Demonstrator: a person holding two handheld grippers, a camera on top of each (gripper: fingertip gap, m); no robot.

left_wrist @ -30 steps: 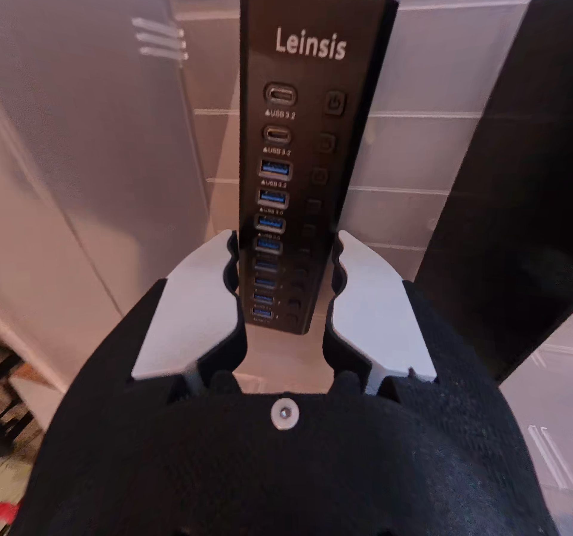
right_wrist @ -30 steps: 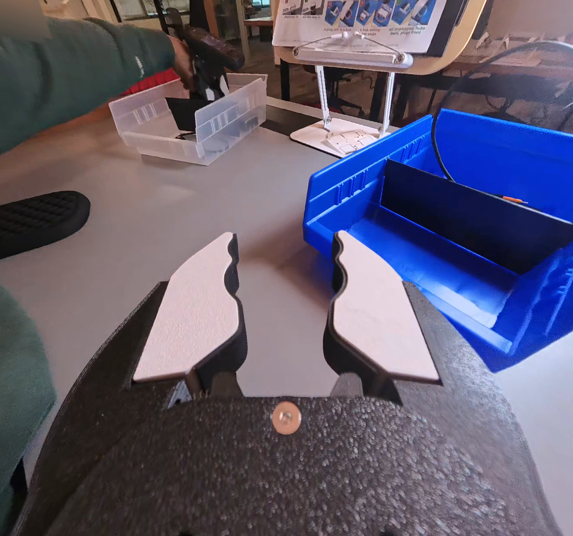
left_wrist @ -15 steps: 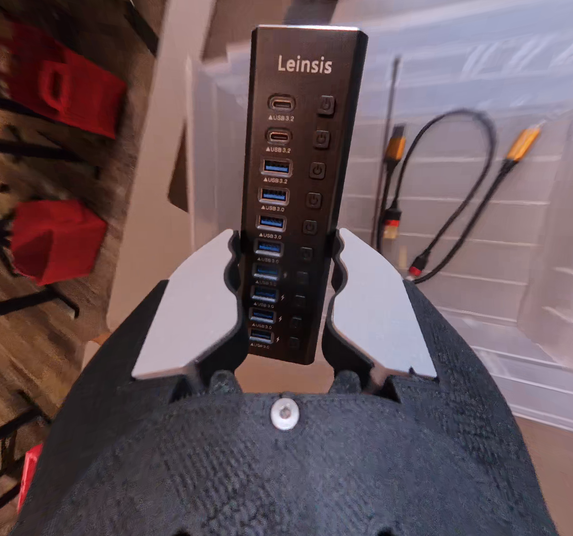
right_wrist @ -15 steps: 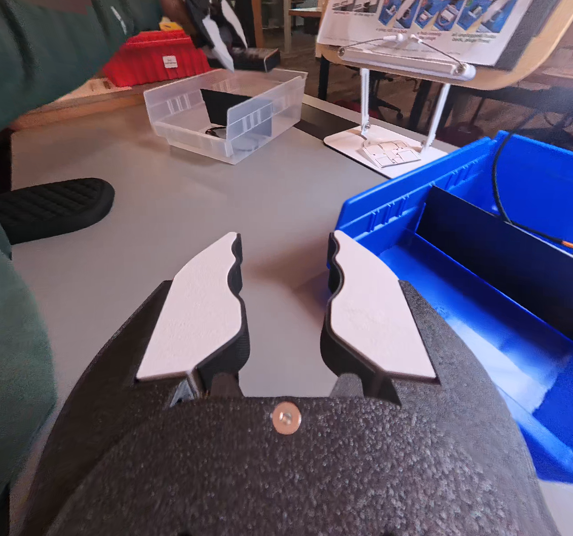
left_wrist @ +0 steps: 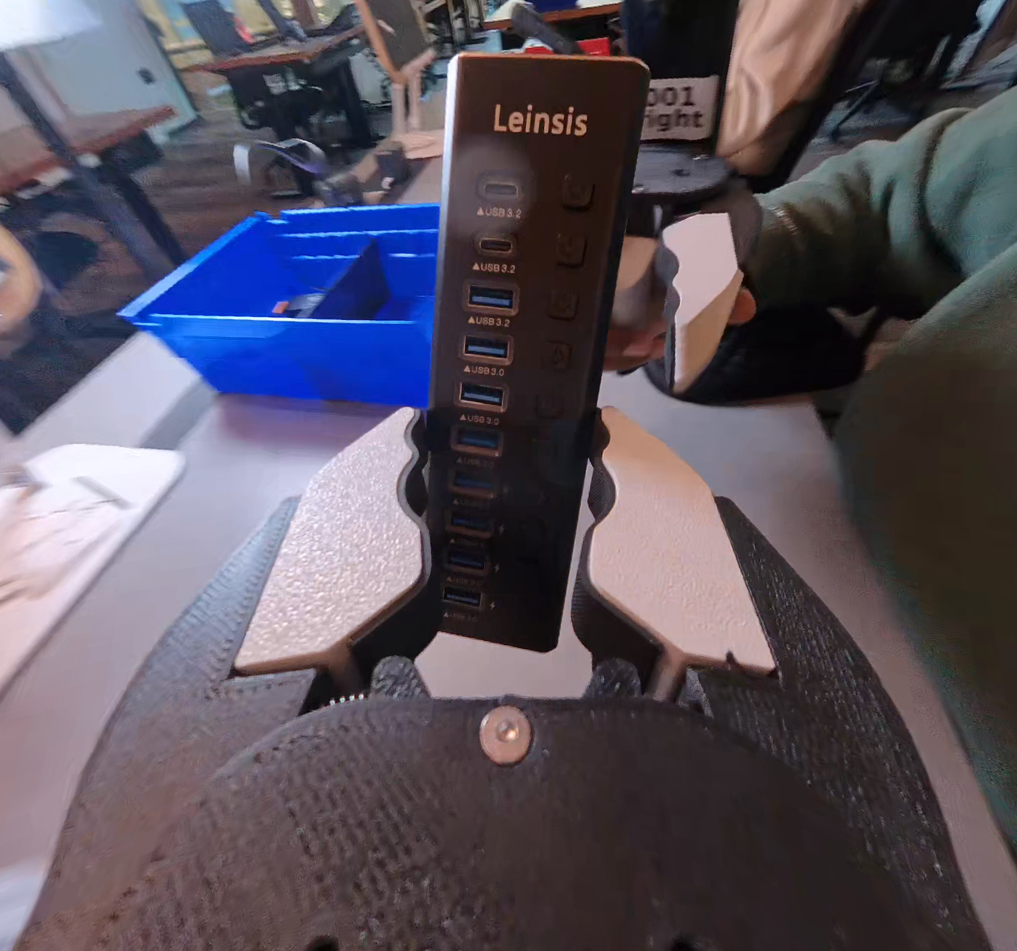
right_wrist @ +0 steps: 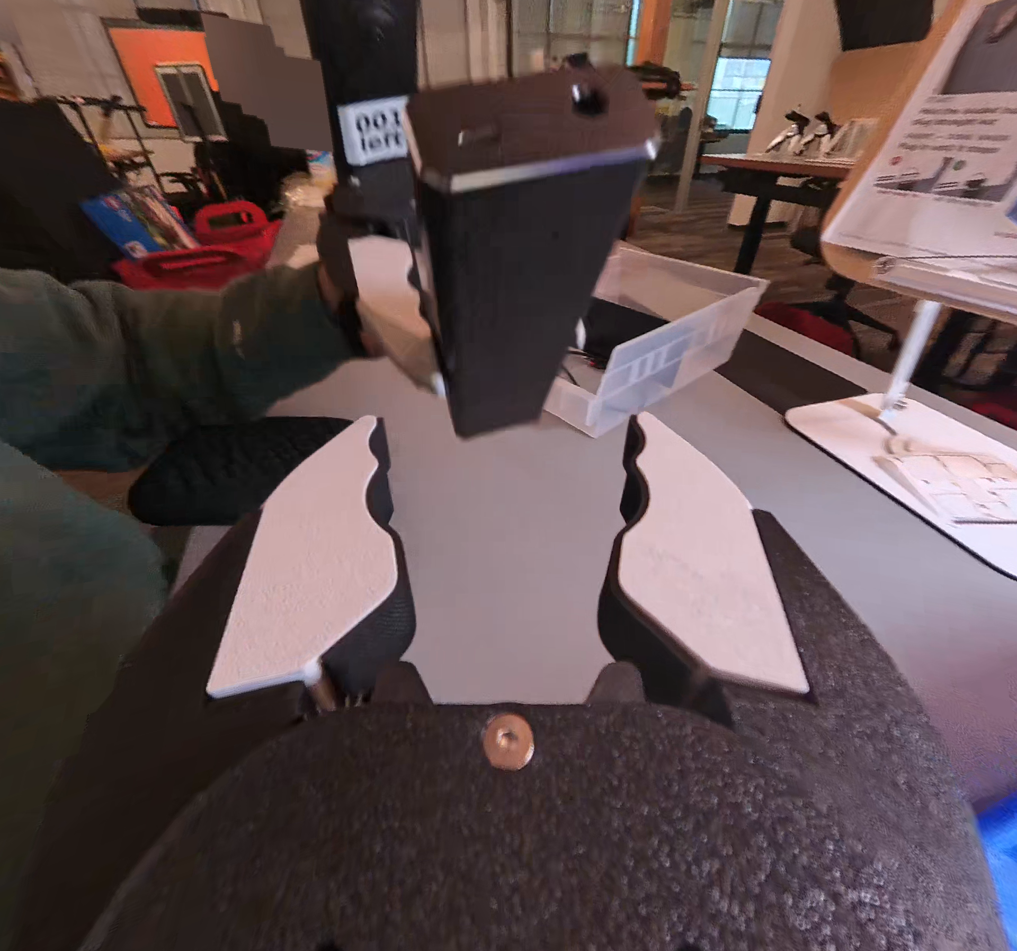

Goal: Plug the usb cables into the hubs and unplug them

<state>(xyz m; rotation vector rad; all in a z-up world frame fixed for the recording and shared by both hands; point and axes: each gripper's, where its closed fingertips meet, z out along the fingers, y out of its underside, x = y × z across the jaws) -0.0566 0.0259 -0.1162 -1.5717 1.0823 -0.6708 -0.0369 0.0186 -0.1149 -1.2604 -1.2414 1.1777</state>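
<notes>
Hub (left_wrist: 528, 352) lifted clear of clear bin (right_wrist: 677, 330), now held up above grey table (left_wrist: 231, 462). Left of left gripper (left_wrist: 509, 423): blue bin (left_wrist: 286, 341), black divider inside. Left gripper clamped on hub's lower half; hub black, upright, single column of ports, printed lettering. Right gripper (right_wrist: 506, 429) facing hub's back, jaws apart, empty. Right of it: instruction stand (right_wrist: 908, 462).

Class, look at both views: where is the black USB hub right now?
The hub is clamped upright in the left gripper, held above the grey table. In the right wrist view it hangs just ahead of the open right gripper.
</notes>
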